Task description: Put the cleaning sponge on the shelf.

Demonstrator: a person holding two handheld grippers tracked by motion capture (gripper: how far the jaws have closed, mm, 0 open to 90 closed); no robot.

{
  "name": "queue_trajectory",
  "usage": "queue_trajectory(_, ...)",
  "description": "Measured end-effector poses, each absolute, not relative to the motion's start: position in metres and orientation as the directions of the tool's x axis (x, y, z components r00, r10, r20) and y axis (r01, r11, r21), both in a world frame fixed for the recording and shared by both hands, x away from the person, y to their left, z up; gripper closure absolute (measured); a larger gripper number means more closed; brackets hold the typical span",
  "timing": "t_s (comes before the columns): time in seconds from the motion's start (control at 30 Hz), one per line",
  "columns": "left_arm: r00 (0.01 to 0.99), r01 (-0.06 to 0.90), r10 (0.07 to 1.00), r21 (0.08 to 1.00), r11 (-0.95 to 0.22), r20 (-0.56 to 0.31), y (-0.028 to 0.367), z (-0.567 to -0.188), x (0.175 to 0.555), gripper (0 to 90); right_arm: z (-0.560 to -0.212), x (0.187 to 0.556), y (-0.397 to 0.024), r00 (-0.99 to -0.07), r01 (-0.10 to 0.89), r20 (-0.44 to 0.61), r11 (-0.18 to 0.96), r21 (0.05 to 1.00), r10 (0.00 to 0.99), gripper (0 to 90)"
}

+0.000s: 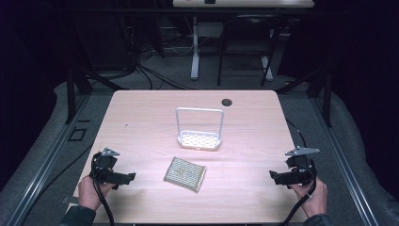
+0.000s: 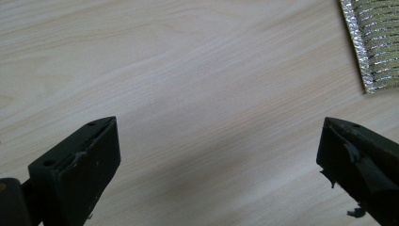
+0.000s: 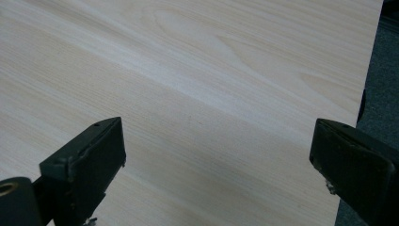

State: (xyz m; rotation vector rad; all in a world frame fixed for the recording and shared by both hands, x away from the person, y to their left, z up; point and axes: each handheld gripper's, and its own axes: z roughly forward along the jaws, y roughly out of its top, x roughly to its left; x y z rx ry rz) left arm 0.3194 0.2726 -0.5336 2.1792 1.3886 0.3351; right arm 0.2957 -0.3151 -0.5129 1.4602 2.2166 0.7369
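Observation:
A silvery ribbed sponge pad [image 1: 185, 173] lies flat near the middle front of the wooden table [image 1: 141, 117]; its corner [image 2: 374, 42] reaches into the top right of the left gripper view. Behind it stands a white rack [image 1: 199, 130] with a perforated base and a tall wire loop. My left gripper [image 1: 128, 178] rests at the front left, held by a hand, jaws wide open over bare wood [image 2: 219, 141]. My right gripper [image 1: 275, 176] sits at the front right, also open with nothing between its jaws [image 3: 216, 150].
A dark round hole [image 1: 227, 101] sits near the table's far edge. Beyond the table are desk legs and cables on a grey floor. The table's edge [image 3: 367, 94] runs close by the right gripper.

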Motion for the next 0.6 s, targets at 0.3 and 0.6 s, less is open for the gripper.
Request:
queue_trajectory(0.3,0.465,0.752,0.88,0.567,-0.337,-0.094,0.262,-0.529,0.317,0.2,-0.515,0.298,-0.314,-0.398,0.722,-0.02,0.327,0.61,0.917,4.0)
queue_trajectory(0.6,0.509,0.729,0.855,0.577,-0.37,-0.096,0.243,-0.527,0.317,0.0,-0.515,0.298,-0.313,-0.405,0.72,-0.011,0.326,0.613,0.914,4.0)
